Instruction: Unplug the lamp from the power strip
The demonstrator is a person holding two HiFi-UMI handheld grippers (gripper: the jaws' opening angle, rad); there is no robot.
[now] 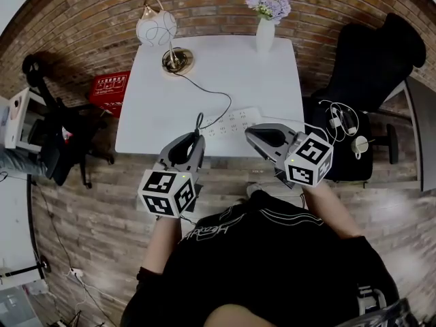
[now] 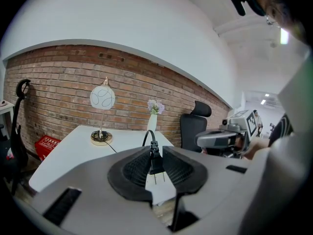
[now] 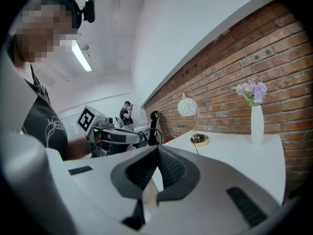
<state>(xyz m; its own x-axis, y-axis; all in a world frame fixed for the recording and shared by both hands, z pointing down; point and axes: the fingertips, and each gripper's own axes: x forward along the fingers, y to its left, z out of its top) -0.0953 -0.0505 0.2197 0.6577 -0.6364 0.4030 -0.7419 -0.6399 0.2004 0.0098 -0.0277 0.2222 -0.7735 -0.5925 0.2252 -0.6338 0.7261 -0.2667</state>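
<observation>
My left gripper (image 1: 197, 137) is clamped on the lamp's black plug (image 2: 155, 163), its two prongs bare and pointing back toward me, clear of the white power strip (image 1: 235, 121) at the near edge of the white table (image 1: 272, 80). The black cord (image 1: 204, 90) runs from the plug to the lamp (image 1: 158, 31) at the far left corner. My right gripper (image 1: 251, 133), jaws together and empty, sits by the strip's right end.

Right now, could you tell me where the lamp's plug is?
The plug is pinched between the fingers of the left gripper, prongs bare, just left of centre in the head view, beside the left end of the power strip.
</observation>
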